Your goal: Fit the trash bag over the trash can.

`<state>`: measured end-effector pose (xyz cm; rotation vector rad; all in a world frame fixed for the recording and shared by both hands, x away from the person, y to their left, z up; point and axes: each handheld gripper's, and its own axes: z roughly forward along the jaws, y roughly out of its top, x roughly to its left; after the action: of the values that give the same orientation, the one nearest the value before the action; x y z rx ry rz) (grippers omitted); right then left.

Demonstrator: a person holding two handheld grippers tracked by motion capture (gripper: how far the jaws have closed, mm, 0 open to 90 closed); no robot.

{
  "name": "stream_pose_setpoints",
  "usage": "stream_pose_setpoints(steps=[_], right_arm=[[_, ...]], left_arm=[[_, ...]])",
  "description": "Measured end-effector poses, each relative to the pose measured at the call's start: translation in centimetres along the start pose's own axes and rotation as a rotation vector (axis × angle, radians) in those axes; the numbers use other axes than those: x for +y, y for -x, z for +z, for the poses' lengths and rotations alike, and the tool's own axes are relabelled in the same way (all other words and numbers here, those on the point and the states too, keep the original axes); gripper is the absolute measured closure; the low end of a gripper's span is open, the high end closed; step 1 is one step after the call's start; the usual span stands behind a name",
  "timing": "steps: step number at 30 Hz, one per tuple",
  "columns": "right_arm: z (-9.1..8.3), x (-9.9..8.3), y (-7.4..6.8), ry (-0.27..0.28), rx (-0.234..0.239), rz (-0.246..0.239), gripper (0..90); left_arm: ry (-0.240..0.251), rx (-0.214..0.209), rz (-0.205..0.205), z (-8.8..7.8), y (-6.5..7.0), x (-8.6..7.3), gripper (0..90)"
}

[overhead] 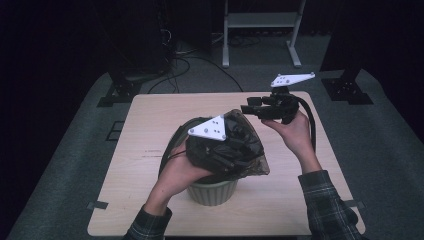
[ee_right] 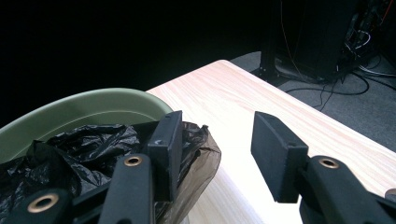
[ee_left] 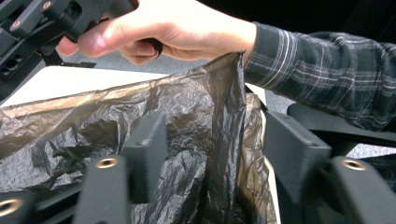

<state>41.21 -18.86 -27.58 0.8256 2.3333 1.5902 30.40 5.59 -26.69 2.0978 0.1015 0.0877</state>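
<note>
Bin (overhead: 212,194), pale green and round, stood on the near part of the wooden table (overhead: 150,115). A thin dark plastic bag (overhead: 245,145) sat in the bin, with its upper part pulled up and spread above the rim. The left gripper (overhead: 235,150) was over the bin and into the bag. In the left gripper view a raised fold of the bag (ee_left: 224,126) stood between the two jaws; the jaws stood part open, and the pads did not appear to press the film. The right gripper (overhead: 250,106) was held up to the right of the bin, near the far right part of the table, pointing left. In the right gripper view its jaws were apart with bare table between them; the bag's edge (ee_right: 201,154) lay just behind the left jaw, and whether it touched could not be told.
</note>
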Motion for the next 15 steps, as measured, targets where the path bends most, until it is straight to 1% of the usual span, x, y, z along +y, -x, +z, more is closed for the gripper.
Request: stream_pose_setpoints(steps=[2, 3, 4, 7, 8, 11, 13, 15], right_arm=[[0.0, 0.0, 0.0, -0.001, -0.001, 0.000, 52.2], [-0.1, 0.0, 0.0, -0.002, -0.002, 0.000, 52.2], [-0.1, 0.0, 0.0, -0.002, -0.002, 0.001, 52.2], [-0.2, 0.0, -0.1, 0.000, -0.002, -0.001, 52.2], [-0.2, 0.0, -0.1, 0.000, -0.003, 0.000, 52.2], [-0.4, 0.0, -0.1, 0.002, -0.003, -0.001, 52.2], [-0.6, 0.0, -0.1, 0.003, -0.004, -0.002, 52.2], [-0.7, -0.1, -0.1, 0.002, -0.008, -0.003, 52.2]], left_arm=[[-0.010, -0.008, 0.003, 0.1, -0.1, -0.1, 49.2], [-0.014, -0.010, -0.001, 0.1, -0.1, -0.1, 55.1], [-0.027, -0.007, 0.003, 0.1, -0.1, -0.1, 61.9], [-0.038, -0.021, 0.005, -0.2, -0.2, -0.2, 84.8], [-0.038, -0.020, 0.005, -0.3, -0.2, -0.2, 89.8], [-0.043, -0.010, 0.002, -0.7, -0.3, -0.4, 89.9], [-0.035, 0.001, -0.006, -1.2, -0.5, -0.6, 89.9], [-0.026, 0.019, -0.017, -1.8, -0.7, -0.8, 90.0]])
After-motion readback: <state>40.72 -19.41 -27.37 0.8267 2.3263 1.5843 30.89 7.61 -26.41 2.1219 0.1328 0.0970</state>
